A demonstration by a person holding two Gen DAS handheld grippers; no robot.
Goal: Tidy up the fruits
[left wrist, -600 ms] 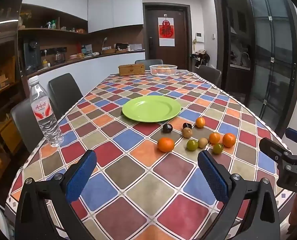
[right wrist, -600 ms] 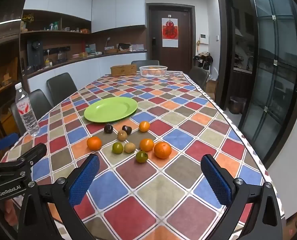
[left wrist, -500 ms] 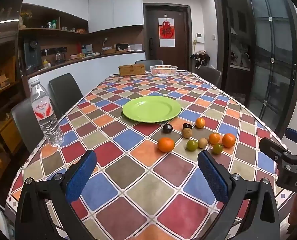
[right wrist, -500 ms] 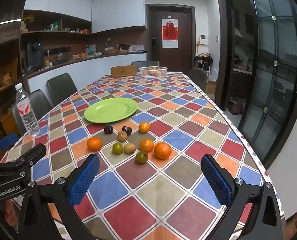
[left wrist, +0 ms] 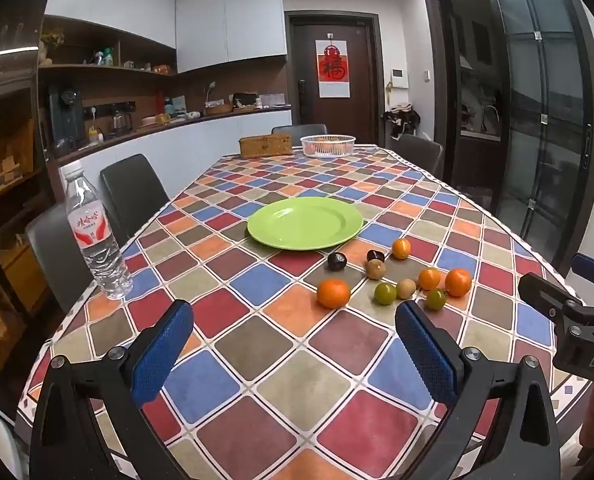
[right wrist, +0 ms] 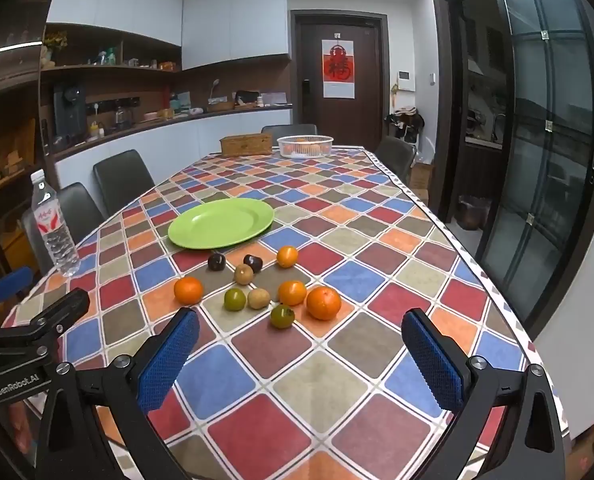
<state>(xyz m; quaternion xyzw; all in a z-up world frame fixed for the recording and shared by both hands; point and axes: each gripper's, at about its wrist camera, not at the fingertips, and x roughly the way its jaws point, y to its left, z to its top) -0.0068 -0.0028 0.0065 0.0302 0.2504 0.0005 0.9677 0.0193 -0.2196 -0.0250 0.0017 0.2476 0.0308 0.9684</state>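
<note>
Both grippers, left (left wrist: 295,330) and right (right wrist: 299,338), spread wide, holding nothing.
Fruit cluster (right wrist: 257,286) — oranges, green ones, possibly kiwis — lies loose just before green plate (right wrist: 221,223); water bottle (left wrist: 95,238) well left of plate.

Basket (left wrist: 327,146) contents too small to tell; the surface (right wrist: 257,420) near edge cut off below.

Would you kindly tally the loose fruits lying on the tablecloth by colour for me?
Orange: 4
Green: 2
Tan-brown: 2
Dark purple-black: 2
Total: 10 loose fruits; none is on the green plate.
</note>
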